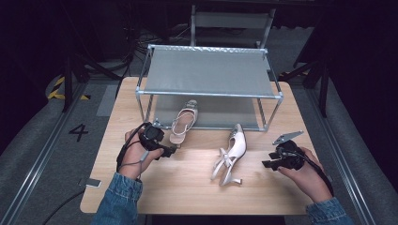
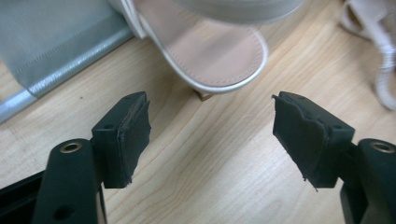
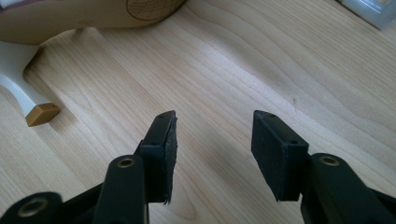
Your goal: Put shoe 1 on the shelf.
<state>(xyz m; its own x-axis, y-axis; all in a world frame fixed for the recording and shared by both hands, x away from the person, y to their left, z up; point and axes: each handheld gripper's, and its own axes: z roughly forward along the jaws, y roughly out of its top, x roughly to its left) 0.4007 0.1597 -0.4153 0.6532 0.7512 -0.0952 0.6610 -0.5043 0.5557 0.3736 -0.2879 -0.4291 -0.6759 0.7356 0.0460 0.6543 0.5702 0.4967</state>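
In the high view, a light wooden table (image 1: 187, 187) is being shown in a dark room. It is being stood on a grey floor, where a number 4 (image 1: 78, 132) and yellow and black tape (image 1: 58, 89) are being seen at the left. A metal rack (image 1: 209, 72) with two grey cloth shelves is being kept at the far side of the table. A pale shoe (image 1: 184, 123) is being rested upright with its toe on the low shelf and its heel end out on the wood. A second shoe (image 1: 230, 157) is being left on its side near the middle of the table, well apart from the rack. The left gripper (image 1: 170, 151) is being held just beside the heel end of the first shoe. The right gripper (image 1: 268, 164) is being held near the second shoe, not touching it.

In the left gripper view, the black jaws are being held wide apart with only bare wood between them. The heel end of the pale shoe (image 2: 210, 56) is being seen just past the tips, apart from them. The grey shelf edge (image 2: 60, 51) is being seen at the left.

In the right gripper view, the jaws are being held apart over bare wood, and nothing is being pinched. The heel (image 3: 28, 100) of the second shoe is being seen at the left, apart from them.
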